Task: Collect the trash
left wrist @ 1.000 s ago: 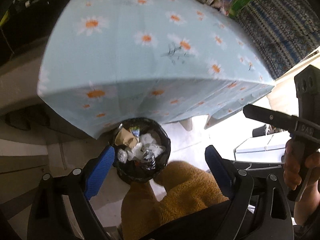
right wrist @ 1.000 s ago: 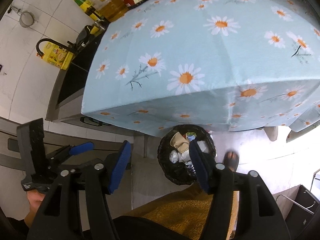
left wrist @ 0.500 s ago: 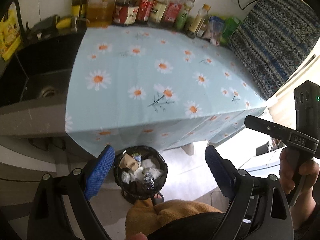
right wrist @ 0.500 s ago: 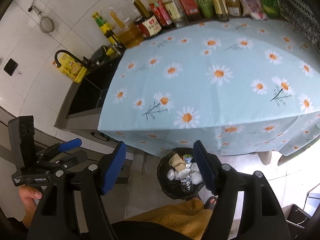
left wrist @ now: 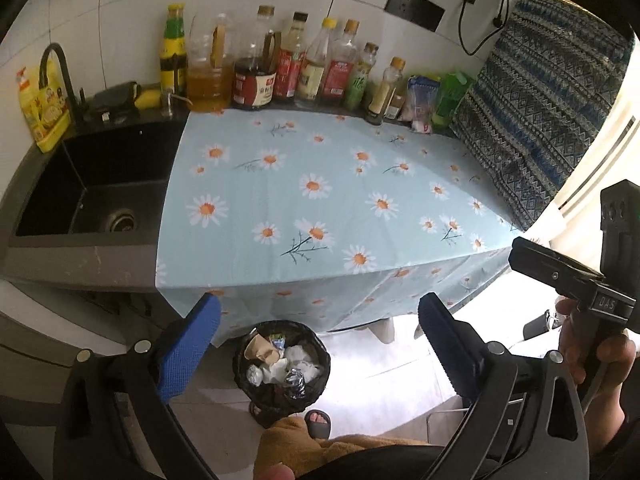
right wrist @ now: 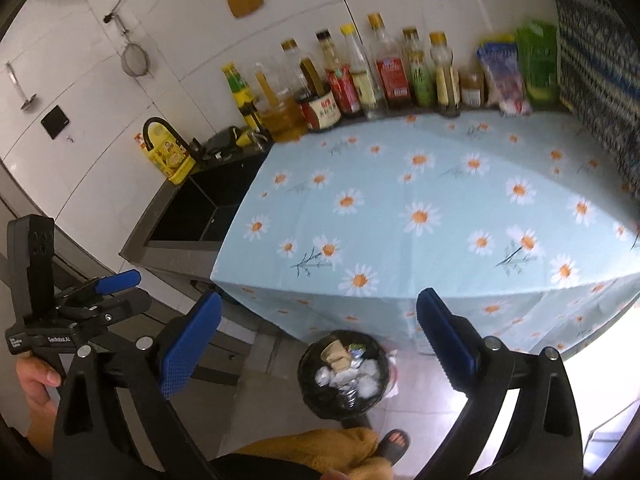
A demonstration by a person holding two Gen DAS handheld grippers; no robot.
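The worktop [left wrist: 320, 200], draped in a pale blue daisy cloth, fills the middle of both views and lies bare. A black sink [left wrist: 100, 184] sits at its left, and a row of sauce and oil bottles [left wrist: 280, 68] lines the tiled wall along the top of the frame.

At the lower centre, on the floor just in front of the worktop's hanging cloth, stands the black-lined trash bin [left wrist: 282, 364] (crumpled tissues, a paper cup and foil fill it). A sandalled foot [left wrist: 318, 422] shows just below it.

The left gripper [left wrist: 316, 336] has its 2 blue fingers [left wrist: 188, 348] spread wide with nothing between them; they have just been opening. The right gripper [right wrist: 316, 334] likewise stands spread wide and empty, its fingers [right wrist: 448, 340] having just opened, framing the bin far below.
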